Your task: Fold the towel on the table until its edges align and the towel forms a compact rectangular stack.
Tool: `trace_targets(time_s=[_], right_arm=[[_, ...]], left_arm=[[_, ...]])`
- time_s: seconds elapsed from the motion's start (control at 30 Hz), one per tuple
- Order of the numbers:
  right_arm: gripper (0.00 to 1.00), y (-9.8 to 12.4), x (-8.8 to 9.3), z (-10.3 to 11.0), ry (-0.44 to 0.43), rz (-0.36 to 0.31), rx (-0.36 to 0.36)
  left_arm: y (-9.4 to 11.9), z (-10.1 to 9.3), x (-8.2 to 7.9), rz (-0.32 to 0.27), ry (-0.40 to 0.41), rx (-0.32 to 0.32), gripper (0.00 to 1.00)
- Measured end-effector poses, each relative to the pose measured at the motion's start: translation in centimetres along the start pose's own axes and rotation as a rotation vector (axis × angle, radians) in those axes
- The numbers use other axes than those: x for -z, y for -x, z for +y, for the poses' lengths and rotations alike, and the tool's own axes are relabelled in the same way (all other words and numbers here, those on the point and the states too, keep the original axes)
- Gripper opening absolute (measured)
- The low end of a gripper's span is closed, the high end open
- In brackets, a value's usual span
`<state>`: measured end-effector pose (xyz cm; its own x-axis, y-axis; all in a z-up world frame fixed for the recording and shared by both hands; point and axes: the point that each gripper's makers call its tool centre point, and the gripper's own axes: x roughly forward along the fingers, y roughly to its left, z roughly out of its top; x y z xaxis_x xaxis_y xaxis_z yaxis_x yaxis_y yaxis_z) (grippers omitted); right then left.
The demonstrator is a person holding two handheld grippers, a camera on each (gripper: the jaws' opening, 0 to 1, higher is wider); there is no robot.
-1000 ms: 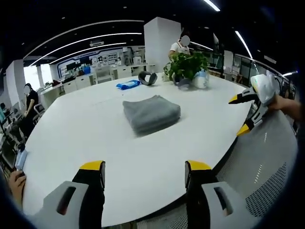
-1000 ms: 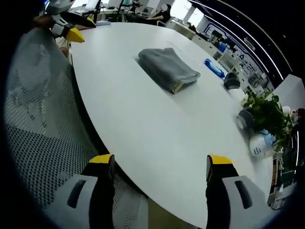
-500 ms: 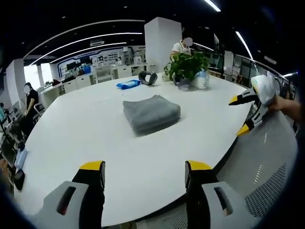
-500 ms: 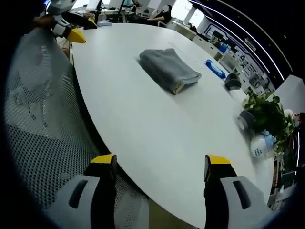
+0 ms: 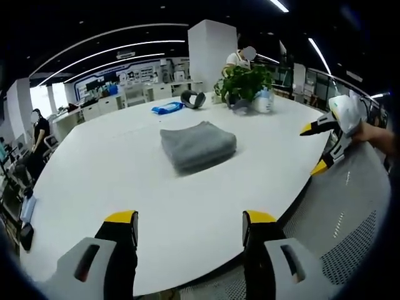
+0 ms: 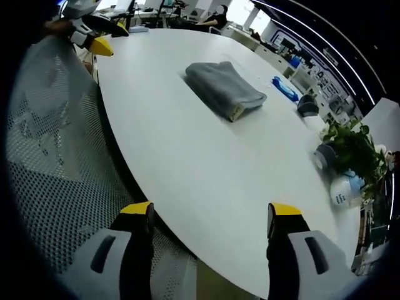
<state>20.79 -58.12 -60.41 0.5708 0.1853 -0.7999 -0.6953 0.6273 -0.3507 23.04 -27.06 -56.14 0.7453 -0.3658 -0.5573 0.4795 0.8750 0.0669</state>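
no legible writing is seen. left gripper and right gripper are held spread, near of the folded towel.

Both views look from the near bench edge across its top; both share the folded towel, well off.

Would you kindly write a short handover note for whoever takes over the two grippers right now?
Left gripper: open, holding nothing, at the near edge of the white table.
Right gripper: open, holding nothing, also at the table edge.
Towel: grey, lying mid-table as a compact folded rectangular stack, apart from both grippers.
Done: the fold looks finished, edges roughly aligned.
Left: apparently nothing; check the edges and stop.
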Motion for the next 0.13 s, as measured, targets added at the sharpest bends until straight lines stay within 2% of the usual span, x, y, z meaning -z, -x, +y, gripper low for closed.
trace_targets(time_s=[0.13], right_arm=[[0.73, 0.01, -0.01, -0.03, -0.002, 0.001, 0.002]], left_arm=[[-0.04, 0.04, 0.11, 0.006, -0.001, 0.001, 0.7]])
